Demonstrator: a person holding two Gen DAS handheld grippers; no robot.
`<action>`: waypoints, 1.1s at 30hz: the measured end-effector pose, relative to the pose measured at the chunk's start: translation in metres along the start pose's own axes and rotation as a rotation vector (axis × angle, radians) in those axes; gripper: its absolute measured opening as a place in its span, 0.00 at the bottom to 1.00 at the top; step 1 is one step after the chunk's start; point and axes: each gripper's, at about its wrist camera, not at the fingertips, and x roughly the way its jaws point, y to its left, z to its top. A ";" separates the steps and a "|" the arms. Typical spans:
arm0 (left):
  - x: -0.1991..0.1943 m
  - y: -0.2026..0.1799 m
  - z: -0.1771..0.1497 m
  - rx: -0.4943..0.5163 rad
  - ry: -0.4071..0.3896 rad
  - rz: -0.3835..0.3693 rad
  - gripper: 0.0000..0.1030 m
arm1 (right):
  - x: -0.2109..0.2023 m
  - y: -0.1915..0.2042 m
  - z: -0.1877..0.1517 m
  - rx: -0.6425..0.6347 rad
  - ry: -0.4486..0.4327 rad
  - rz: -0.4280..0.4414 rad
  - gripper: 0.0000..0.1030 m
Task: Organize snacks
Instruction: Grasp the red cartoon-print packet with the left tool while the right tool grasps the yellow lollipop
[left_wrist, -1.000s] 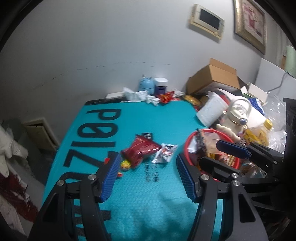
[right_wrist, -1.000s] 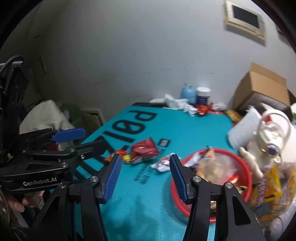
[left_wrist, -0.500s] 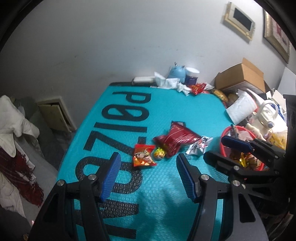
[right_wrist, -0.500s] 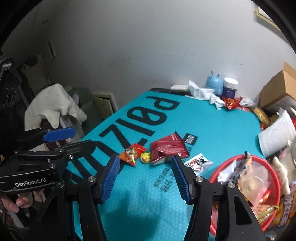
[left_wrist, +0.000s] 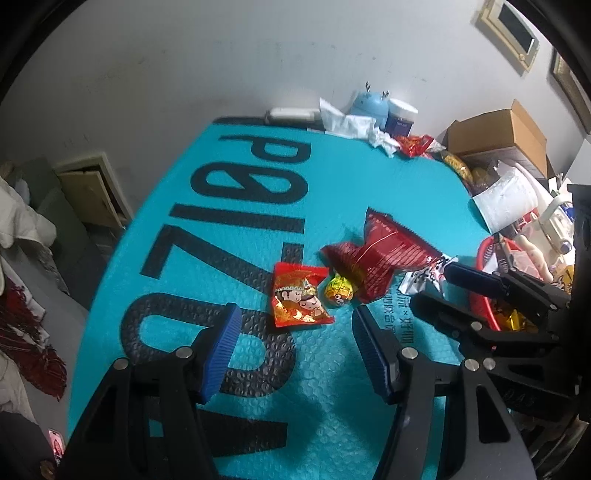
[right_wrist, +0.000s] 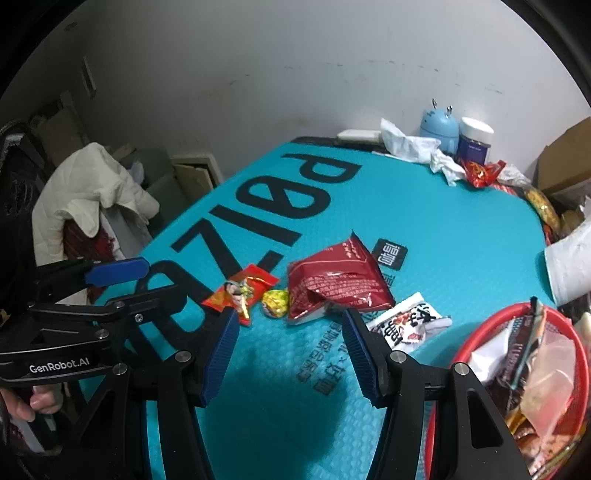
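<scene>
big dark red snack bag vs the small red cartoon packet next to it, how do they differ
The big dark red snack bag is plainly larger than the small red cartoon packet. The bag is puffed, crumpled and bears fine print; the packet lies flat and shows two cartoon faces. The bag lies nearer the red basket, the packet farther from it. Both are red wrappers lying loose on the teal mat, outside the basket, untouched.

Both grippers have come down toward the teal mat (left_wrist: 229, 236). The left gripper (left_wrist: 291, 352) now hangs just short of the small red packet (left_wrist: 300, 297). The right gripper (right_wrist: 288, 354), its empty jaws just widened, faces the big red bag (right_wrist: 334, 282).
</scene>
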 end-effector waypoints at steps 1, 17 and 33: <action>0.005 0.001 0.001 -0.004 0.011 -0.007 0.60 | 0.004 -0.002 0.001 0.005 0.006 -0.007 0.56; 0.065 0.016 0.015 -0.022 0.101 -0.059 0.59 | 0.047 -0.024 0.023 0.058 0.039 -0.060 0.78; 0.080 0.022 0.008 0.024 0.066 -0.097 0.39 | 0.040 -0.005 0.017 -0.023 -0.022 -0.070 0.81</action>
